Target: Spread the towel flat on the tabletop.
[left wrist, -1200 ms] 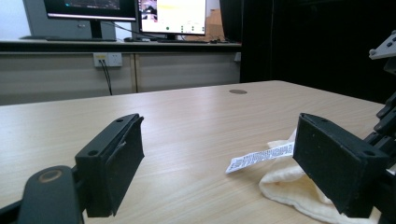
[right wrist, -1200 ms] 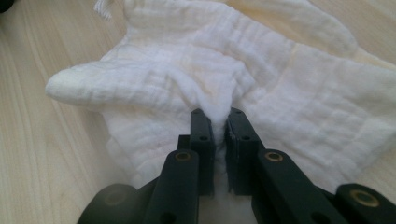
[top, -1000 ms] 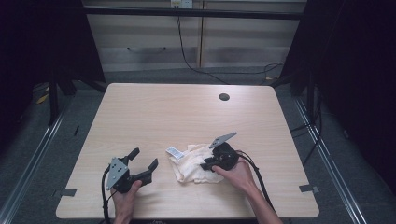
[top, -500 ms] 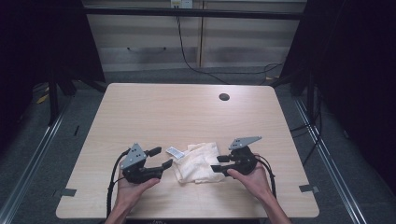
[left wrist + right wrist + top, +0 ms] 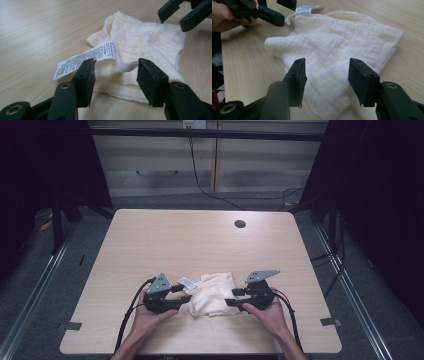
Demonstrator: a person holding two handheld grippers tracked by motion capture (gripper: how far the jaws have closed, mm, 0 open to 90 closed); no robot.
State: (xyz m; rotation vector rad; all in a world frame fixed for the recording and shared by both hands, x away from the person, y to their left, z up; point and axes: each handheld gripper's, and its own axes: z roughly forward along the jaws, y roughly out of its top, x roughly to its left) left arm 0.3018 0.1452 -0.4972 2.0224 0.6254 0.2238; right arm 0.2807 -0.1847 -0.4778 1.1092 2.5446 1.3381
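A crumpled cream cloth (image 5: 212,294) lies near the table's front edge, its white printed tag (image 5: 187,282) sticking out at the left. My left gripper (image 5: 186,295) lies level at the cloth's left edge. Its jaws have just been closing and stand open around the tag (image 5: 85,56) and a white loop (image 5: 125,67), pads clear of both. At the cloth's right edge, my right gripper (image 5: 231,298) is open, its jaws having just been opening. They straddle a fold of the cloth (image 5: 329,50) without pressing on it. Each gripper view shows the other gripper beyond the cloth (image 5: 185,12) (image 5: 287,11).
The wooden table (image 5: 175,240) has a round cable hole (image 5: 240,224) at the back right. Both forearms come in over the front edge, and black cables trail from the grippers. Dark floor and metal rails surround the table.
My left gripper has moved right, up to the cloth's left edge, and its jaws have narrowed. The right gripper has drawn back from over the cloth to its right edge, with wider jaws.
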